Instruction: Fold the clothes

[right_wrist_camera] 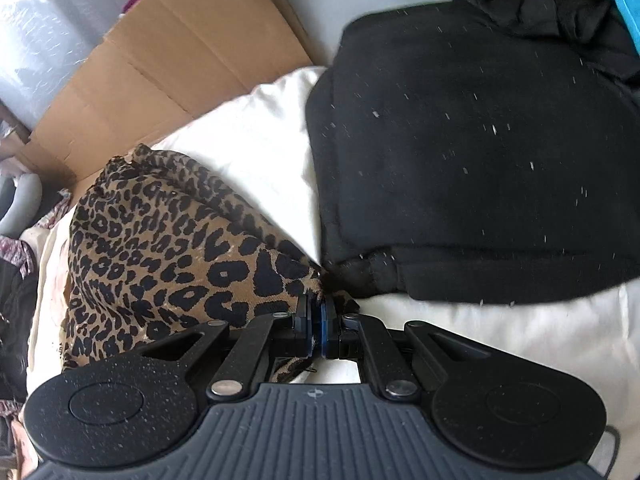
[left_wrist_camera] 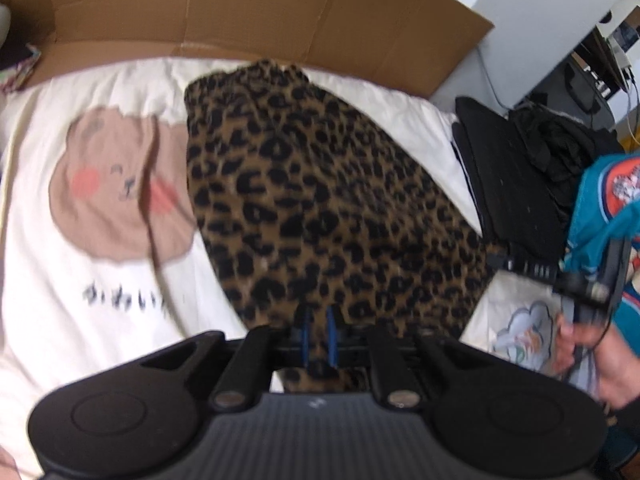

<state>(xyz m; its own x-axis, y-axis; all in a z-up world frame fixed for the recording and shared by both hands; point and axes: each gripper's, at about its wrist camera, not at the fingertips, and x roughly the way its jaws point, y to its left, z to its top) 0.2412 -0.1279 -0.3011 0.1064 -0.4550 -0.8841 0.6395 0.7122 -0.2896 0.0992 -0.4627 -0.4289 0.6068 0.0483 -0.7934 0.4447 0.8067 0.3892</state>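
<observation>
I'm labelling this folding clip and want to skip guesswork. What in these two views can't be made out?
- Left wrist view: the dark lettering on the white bedding is motion-blurred, unreadable.
- Left wrist view: the leopard-print garment has its near edge hidden behind the left gripper, so its type is unclear.
- Right wrist view: the folded black garment is cut off by the right edge.
- Right wrist view: the right gripper covers the garment corner it pinches.

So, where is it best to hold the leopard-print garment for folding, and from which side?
Grip it at the near hem corners, coming from the near edge: the leopard-print garment lies lengthwise away with its gathered waist far. The left gripper and right gripper already pinch that near edge.
</observation>
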